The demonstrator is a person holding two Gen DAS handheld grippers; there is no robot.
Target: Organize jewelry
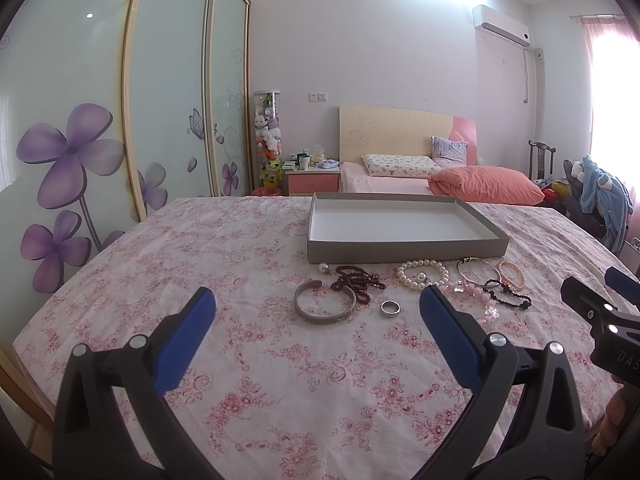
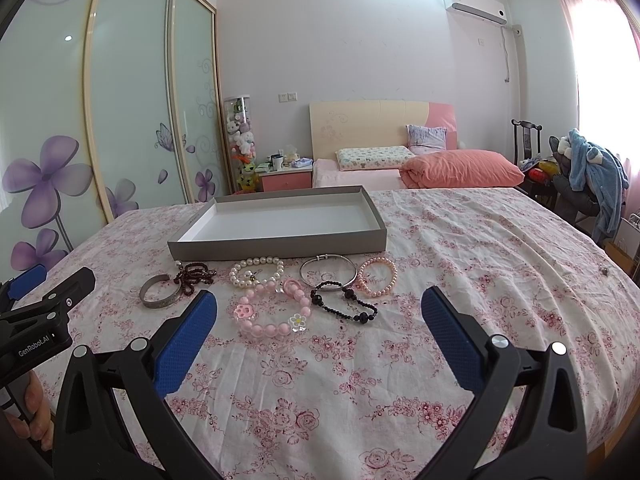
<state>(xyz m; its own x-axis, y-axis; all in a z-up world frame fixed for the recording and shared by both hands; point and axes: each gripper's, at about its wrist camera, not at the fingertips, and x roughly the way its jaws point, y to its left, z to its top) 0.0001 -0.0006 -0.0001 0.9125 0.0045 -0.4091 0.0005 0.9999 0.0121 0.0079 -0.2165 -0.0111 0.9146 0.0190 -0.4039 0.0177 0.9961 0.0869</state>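
Overhead, both grippers hovered with fingers spread wide, gripping nothing: the left gripper above a silver open cuff bangle, the right gripper over a pink bead bracelet with flower charms. At twelve o'clock the shallow grey cardboard tray lay empty, its long axis crosswise on the floral pink tablecloth.
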